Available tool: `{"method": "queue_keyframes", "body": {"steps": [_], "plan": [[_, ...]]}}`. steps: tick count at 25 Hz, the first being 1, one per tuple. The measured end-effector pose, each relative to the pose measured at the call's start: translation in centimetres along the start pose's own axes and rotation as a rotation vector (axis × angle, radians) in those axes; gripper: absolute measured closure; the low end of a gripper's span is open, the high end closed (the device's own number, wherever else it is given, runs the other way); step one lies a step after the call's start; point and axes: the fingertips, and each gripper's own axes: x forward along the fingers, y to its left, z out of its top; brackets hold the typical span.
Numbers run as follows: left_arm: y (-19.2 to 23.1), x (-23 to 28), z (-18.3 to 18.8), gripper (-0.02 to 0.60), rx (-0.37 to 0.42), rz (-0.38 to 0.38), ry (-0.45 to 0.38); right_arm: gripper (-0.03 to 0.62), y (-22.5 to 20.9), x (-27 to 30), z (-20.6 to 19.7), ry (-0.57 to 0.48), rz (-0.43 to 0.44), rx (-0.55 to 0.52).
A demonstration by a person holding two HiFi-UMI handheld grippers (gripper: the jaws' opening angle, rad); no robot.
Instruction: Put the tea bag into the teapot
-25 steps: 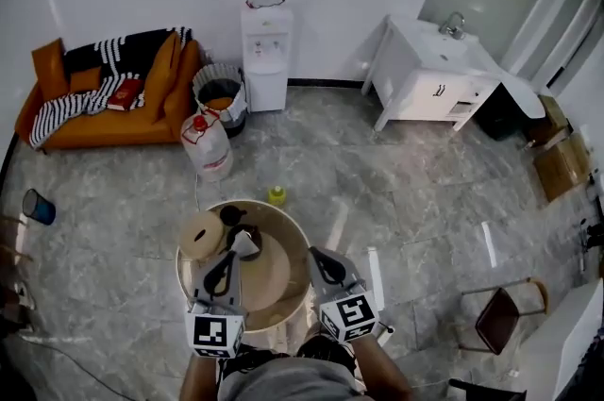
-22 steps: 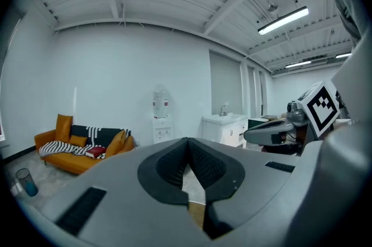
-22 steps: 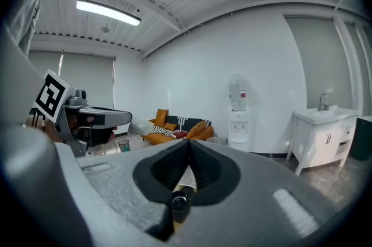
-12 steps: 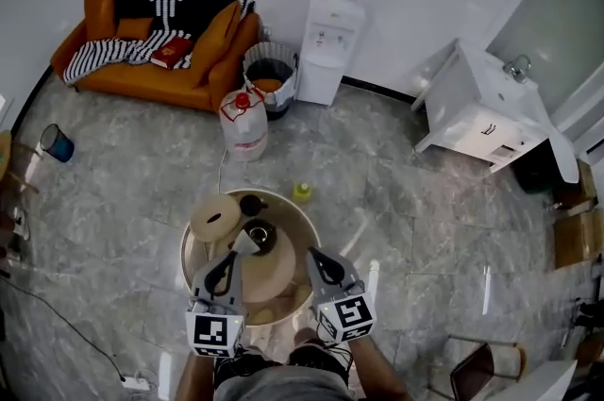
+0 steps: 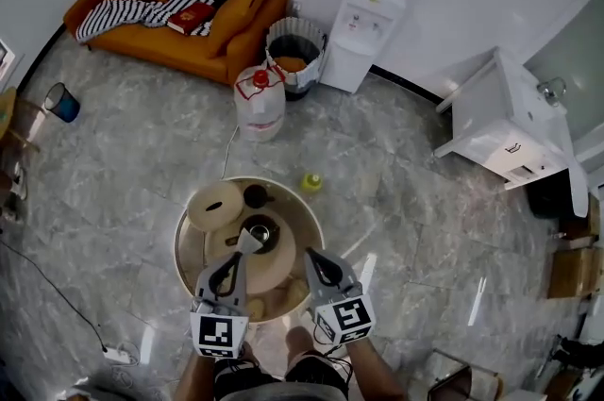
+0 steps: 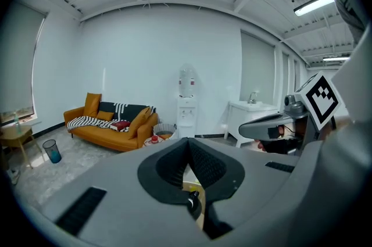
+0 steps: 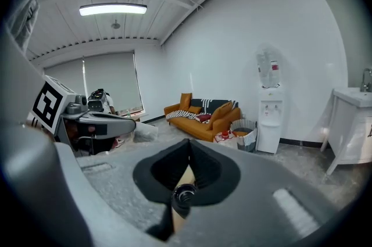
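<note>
A dark teapot (image 5: pixel 262 229) with an open top stands on a round wooden table (image 5: pixel 189 250). My left gripper (image 5: pixel 240 252) is shut on a white tea bag (image 5: pixel 248 242), which hangs at its tips just beside the teapot's near rim. The right gripper view shows that tea bag (image 7: pixel 145 132) as a pale packet at the left gripper's tips. My right gripper (image 5: pixel 312 256) is shut with nothing in it, over the table's near right edge. In each gripper's own view the jaws meet at the tip, in the left gripper view (image 6: pixel 188 143) and the right gripper view (image 7: pixel 189 144).
A tan round lid (image 5: pixel 215 206) and a small dark cup (image 5: pixel 255 195) sit on the table's far side. On the floor beyond are a small yellow bottle (image 5: pixel 310 183), a water jug (image 5: pixel 259 102), a bin (image 5: pixel 294 45), an orange sofa (image 5: pixel 179 12), a water dispenser (image 5: pixel 373 17) and a white sink cabinet (image 5: pixel 500 130).
The head view has swung, so the room slides right and down. Both grippers keep their places over the table's near half, and the tea bag stays in the left gripper.
</note>
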Motion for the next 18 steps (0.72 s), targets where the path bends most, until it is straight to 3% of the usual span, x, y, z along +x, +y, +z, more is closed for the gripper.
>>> {"method": "queue_keyframes", "body": {"steps": [12, 16, 18], "plan": [[1.1, 5.3, -9.1, 0.566, -0.070, 0.028, 0.107, 0.592, -2.1, 6.9, -7.7, 0.093, 0.071, 0.026], [1.1, 6.6, -11.6, 0.566, -0.133, 0.044, 0.140, 0.593, -2.7, 7.9, -10.4, 0.125, 0.081, 0.046], [1.2, 7.4, -12.7, 0.566, -0.118, 0.037, 0.148, 0.593, -3.2, 8.4, -11.6, 0.142, 0.082, 0.057]]}}
